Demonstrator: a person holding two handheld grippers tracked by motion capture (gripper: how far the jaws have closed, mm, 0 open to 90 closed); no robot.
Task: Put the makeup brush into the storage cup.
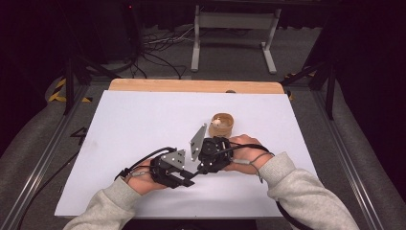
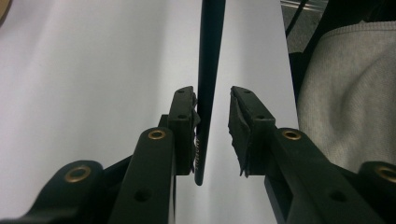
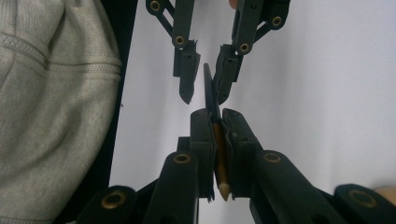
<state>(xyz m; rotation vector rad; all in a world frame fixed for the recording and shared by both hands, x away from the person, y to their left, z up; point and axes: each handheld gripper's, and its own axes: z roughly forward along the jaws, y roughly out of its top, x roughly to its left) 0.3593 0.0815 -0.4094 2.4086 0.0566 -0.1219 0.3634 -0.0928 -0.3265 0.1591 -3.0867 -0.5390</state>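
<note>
My right gripper [image 3: 215,114] is shut on a slim pen [image 3: 220,158] with a brown body, a pale tip and a dark cap end. That dark end [image 2: 212,46] runs up between the jaws of my left gripper [image 2: 211,91]. It lies against one pad [image 2: 192,116], while the other pad stands apart from it with a gap. In the high view both grippers meet tip to tip at the front middle of the table, the left gripper [image 1: 189,181] just left of the right gripper [image 1: 201,170].
A small round wooden bowl [image 1: 222,123] with something pale inside stands just behind the right hand. A white sheet [image 1: 143,124] covers the wooden table. Grey sleeves [image 3: 51,116] sit close beside the jaws. Cables lie on the floor beyond the far edge.
</note>
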